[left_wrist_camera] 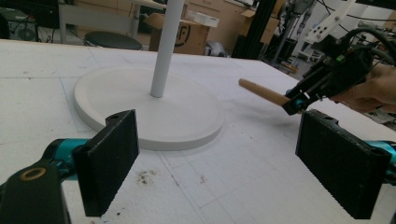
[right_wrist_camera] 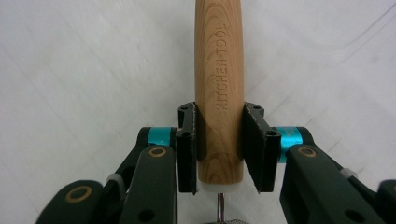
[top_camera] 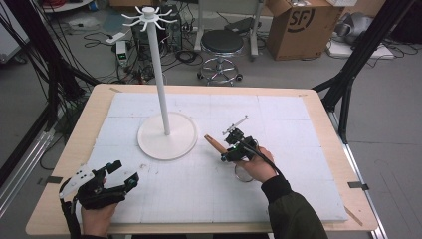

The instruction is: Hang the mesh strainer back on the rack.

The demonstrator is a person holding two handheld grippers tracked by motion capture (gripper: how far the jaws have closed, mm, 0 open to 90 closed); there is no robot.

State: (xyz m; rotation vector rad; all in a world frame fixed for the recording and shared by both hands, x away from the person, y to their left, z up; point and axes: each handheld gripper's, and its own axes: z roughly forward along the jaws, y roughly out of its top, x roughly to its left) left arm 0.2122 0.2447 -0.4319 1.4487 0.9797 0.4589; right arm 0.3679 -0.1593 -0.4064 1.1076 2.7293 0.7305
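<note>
Now, right gripper [right_wrist_camera: 219, 149] clamped tight on a wooden handle [right_wrist_camera: 219, 84], both jaws pressed flat against its sides, the words "KITCHEN TOOL" stamped along the wood. Handle jutting straight out ahead of the jaws; a thin metal stem and a bit of wire mesh peeking out behind them. Seen from above, right gripper [top_camera: 230, 149] held just over the white foam mat [top_camera: 298, 189] in the person's right hand [top_camera: 256, 167], handle [top_camera: 215, 144] pointing forward and to the left of it, toward the stand. A metal ring [top_camera: 243, 175] showing beneath that hand, touching or just off the mat, hard to tell which.

Left gripper [left_wrist_camera: 215, 163] wide open, jaws well apart and gripping nothing, low over the mat [left_wrist_camera: 261, 186]. From above, left gripper [top_camera: 123, 173] near the mat's near-left corner, left hand [top_camera: 97, 214] behind it. Straight ahead of its open jaws, the round white base [left_wrist_camera: 187, 126] of the stand, its pole [left_wrist_camera: 164, 46] rising out of the top. Ahead and to its right, the other gripper [left_wrist_camera: 299, 100] with the handle [left_wrist_camera: 264, 92] poking toward the pole, clear of the base.

Stand [top_camera: 161, 84] between and beyond the two grippers, hooks spread at its crown. Beyond the table [top_camera: 323, 99], a stool [top_camera: 221, 47] and a cardboard box [top_camera: 301, 25] on the floor.
</note>
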